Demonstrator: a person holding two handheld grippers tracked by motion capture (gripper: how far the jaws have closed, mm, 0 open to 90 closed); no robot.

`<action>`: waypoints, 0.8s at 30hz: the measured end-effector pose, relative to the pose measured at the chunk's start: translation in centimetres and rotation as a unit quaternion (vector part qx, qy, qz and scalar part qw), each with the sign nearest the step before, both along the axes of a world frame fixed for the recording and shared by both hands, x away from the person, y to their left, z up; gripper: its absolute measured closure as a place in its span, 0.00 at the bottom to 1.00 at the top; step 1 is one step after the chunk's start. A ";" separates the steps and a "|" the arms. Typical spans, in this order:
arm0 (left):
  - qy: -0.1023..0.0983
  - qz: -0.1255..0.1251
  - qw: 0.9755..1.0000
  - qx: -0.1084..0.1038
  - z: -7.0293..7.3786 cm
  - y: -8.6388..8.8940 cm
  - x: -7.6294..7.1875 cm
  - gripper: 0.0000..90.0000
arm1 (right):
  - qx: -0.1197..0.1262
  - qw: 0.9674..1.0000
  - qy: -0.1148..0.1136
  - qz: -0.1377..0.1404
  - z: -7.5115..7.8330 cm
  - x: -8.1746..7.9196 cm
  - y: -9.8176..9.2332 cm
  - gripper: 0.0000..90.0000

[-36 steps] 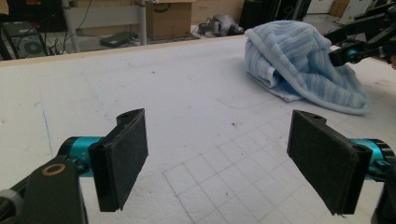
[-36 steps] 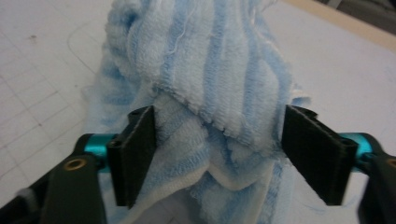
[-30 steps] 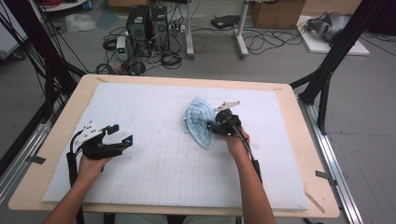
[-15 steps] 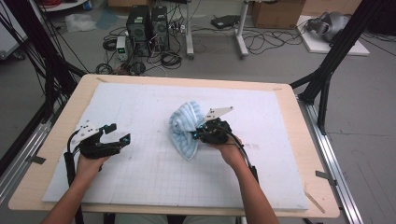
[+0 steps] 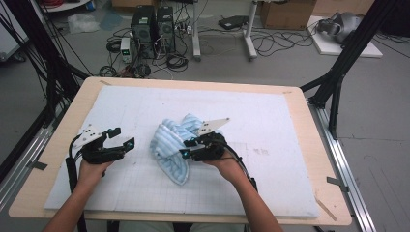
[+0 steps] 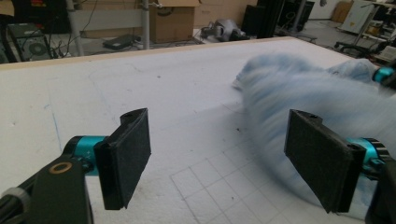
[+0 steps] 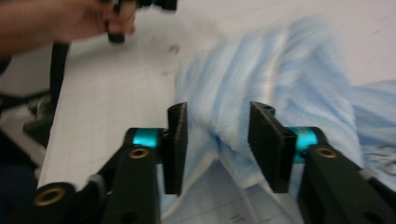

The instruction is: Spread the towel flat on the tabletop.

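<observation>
- White foam sheet, faintly gridded, covers the counter [image 5: 290, 121].
- Soft blue-striped cloth [image 5: 169, 145] lies crumpled at centre frame, long axis running toward the lower right.
- Right tongs [image 5: 186, 149] sit on its right edge, having just been opening, fabric loose between them.
- Left tongs [image 5: 123, 137] gape wide and empty, at its left.

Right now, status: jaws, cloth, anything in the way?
Left gripper open, clear of cloth. Right gripper jaws just opening, cloth between them. Crumpled on mat; nothing in the way.
</observation>
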State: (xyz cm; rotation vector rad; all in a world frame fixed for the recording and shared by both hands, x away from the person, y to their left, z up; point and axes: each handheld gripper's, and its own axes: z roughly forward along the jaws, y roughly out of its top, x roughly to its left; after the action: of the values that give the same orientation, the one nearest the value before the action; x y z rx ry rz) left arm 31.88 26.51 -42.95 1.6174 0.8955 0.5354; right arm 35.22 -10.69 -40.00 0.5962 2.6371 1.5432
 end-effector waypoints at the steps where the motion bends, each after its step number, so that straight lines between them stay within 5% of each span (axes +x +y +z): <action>1: 0.001 -0.005 1.000 -0.001 0.0 -0.1 0.0 0.30 | 0.017 1.000 -0.008 -0.014 0.3 0.2 -0.9 0.59; 3: 0.005 -0.026 1.000 -0.005 0.1 -0.4 0.0 0.34 | 0.018 0.998 -0.027 -0.060 0.8 0.4 -2.4 0.56; 4: 0.005 -0.026 1.000 -0.005 0.1 -0.4 0.0 0.36 | 0.006 0.996 -0.037 -0.081 0.9 0.5 -3.0 0.56; 6: 0.017 -0.054 0.998 0.002 0.1 -1.3 0.1 0.37 | -0.052 0.988 -0.054 -0.137 0.4 1.0 -4.2 0.51; 8: 0.023 -0.063 0.998 0.004 0.0 -1.8 0.2 0.37 | -0.066 0.985 -0.054 -0.149 0.1 1.2 -4.5 0.50; 9: 0.025 -0.067 0.997 0.007 -0.1 -2.2 0.3 0.36 | -0.093 0.980 -0.055 -0.165 -0.5 1.4 -4.9 0.49; 10: 0.033 -0.073 0.997 0.015 0.0 -3.3 0.6 0.33 | -0.130 0.972 -0.053 -0.190 -1.5 1.7 -5.3 0.45; 14: 0.040 -0.087 0.995 0.028 -0.1 -4.8 0.8 0.33 | -0.146 0.972 -0.029 -0.183 -2.5 2.4 -5.2 0.47; 17: 0.052 -0.101 0.991 0.071 -0.6 -6.6 1.1 0.33 | -0.161 0.970 -0.036 -0.176 -2.9 2.6 -4.9 0.53; 22: 0.070 -0.095 0.987 0.111 -1.3 -8.0 1.7 0.38 | -0.185 0.968 -0.032 -0.166 -3.7 2.9 -4.6 0.68; 23: 0.076 -0.098 0.984 0.128 -1.5 -8.4 1.8 0.53 | -0.186 0.968 -0.034 -0.163 -3.5 2.8 -4.6 0.81; 24: 0.076 -0.098 0.984 0.128 -1.5 -8.4 1.8 0.69 | -0.184 0.969 -0.031 -0.159 -3.5 2.7 -4.7 0.85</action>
State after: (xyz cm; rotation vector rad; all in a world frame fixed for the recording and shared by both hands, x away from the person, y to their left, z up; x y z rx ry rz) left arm 33.67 18.10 -44.48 1.9781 0.7911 0.4058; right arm 37.94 -15.38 -43.47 0.8673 2.5269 0.9398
